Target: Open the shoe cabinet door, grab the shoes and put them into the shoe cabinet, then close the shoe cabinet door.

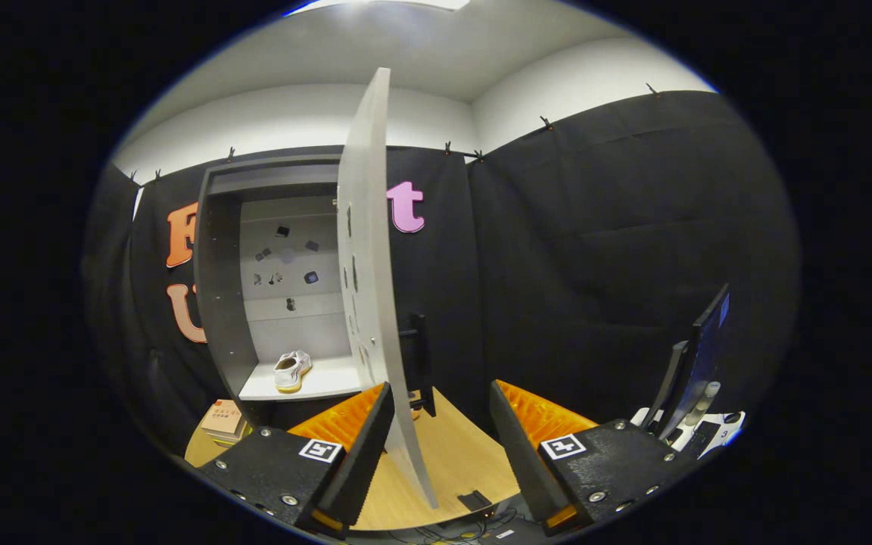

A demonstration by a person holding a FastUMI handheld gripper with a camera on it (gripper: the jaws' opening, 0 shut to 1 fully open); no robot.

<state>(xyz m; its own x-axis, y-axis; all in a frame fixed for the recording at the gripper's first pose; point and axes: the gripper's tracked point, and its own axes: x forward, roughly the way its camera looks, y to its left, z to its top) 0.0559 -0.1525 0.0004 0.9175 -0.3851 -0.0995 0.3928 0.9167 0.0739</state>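
Beyond the fingers, at 11 o'clock, the grey shoe cabinet [269, 288] stands against the booth wall with its door [366, 250] swung open, edge-on toward the camera. One white shoe [291, 371] sits on the cabinet's bottom shelf, sole toward the left finger. Gripper [442, 424] spread wide, holding nothing; the door's lower edge passes between the two fingers, just beside the left finger. Wooden table [459, 454] lies under the fingers. Small stack of boxes [224, 421] at 9 o'clock of the left finger. Monitor [697, 363] at 3 o'clock.
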